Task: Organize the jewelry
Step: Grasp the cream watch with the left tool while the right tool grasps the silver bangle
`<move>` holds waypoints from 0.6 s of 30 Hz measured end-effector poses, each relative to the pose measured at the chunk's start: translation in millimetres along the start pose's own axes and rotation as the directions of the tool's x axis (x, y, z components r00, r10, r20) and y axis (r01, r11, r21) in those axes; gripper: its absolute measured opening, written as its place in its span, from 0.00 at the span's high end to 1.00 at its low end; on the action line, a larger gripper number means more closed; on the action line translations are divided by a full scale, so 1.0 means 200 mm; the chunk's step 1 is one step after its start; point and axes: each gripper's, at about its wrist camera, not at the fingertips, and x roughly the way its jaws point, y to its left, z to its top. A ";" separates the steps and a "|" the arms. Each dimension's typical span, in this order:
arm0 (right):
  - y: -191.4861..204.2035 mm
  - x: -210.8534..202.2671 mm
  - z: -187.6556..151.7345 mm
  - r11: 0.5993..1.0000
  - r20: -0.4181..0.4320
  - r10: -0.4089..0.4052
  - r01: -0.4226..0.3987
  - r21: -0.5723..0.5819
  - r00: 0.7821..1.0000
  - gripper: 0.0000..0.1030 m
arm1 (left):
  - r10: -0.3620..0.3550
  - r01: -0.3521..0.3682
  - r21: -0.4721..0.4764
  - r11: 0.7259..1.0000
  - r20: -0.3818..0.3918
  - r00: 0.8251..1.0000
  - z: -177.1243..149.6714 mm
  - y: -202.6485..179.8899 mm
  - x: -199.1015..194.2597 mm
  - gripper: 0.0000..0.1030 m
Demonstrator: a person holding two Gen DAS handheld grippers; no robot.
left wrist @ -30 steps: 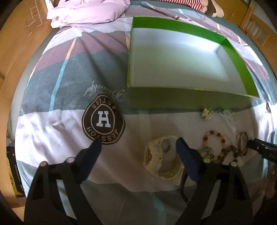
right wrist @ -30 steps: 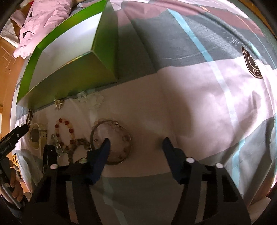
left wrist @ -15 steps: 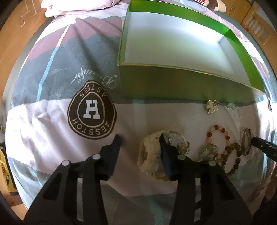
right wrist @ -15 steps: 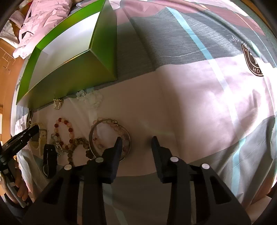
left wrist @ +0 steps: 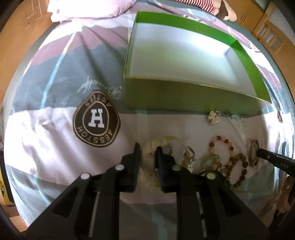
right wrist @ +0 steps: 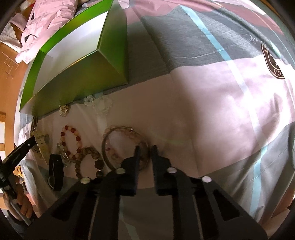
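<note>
My left gripper (left wrist: pixel 148 151) points down at a cream watch (left wrist: pixel 149 166) on the bedsheet. Its jaws are closing, and the strap fills the gap between the pads. My right gripper (right wrist: pixel 145 152) is closing too, with the near rim of a pale pink bead bracelet (right wrist: pixel 114 149) between its fingers. Between the two lie a red-orange bead bracelet (right wrist: pixel 71 142), a brown bead bracelet (right wrist: pixel 88 158) and a black watch (right wrist: pixel 56 169). The open green box (left wrist: pixel 184 103) stands just beyond, white inside and holding nothing.
A small clover brooch (left wrist: pixel 213 118) and a clear crystal bracelet (right wrist: pixel 99 103) lie against the box's front wall. A pink pillow (left wrist: pixel 88 9) sits at the bed's far end. A hand (right wrist: pixel 20 199) grips the left tool's handle. Wooden floor edges the bed.
Both grippers' jaws have narrowed from wide open to close together. The left came in over the cream watch strap, the right over the pink bracelet's rim. The jewelry has not moved.
</note>
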 end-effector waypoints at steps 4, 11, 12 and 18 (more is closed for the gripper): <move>0.01 -0.01 0.00 1.000 0.014 -0.014 0.014 -0.008 1.000 0.92 | -0.024 0.024 0.006 1.000 0.018 1.000 -0.01 -0.02 -0.05 0.83; -0.04 -0.06 -0.03 1.000 0.021 0.001 -0.002 0.003 1.000 0.97 | -0.027 0.027 -0.005 1.000 0.014 1.000 -0.01 -0.02 -0.03 0.84; -0.05 -0.05 -0.04 1.000 0.017 -0.003 0.002 0.006 1.000 0.97 | -0.029 0.029 -0.008 1.000 0.015 0.999 -0.01 -0.02 -0.02 0.83; -0.05 -0.08 -0.04 1.000 0.043 0.022 -0.023 0.012 0.999 0.97 | -0.038 0.038 -0.008 0.999 0.039 0.999 -0.02 -0.01 -0.06 0.84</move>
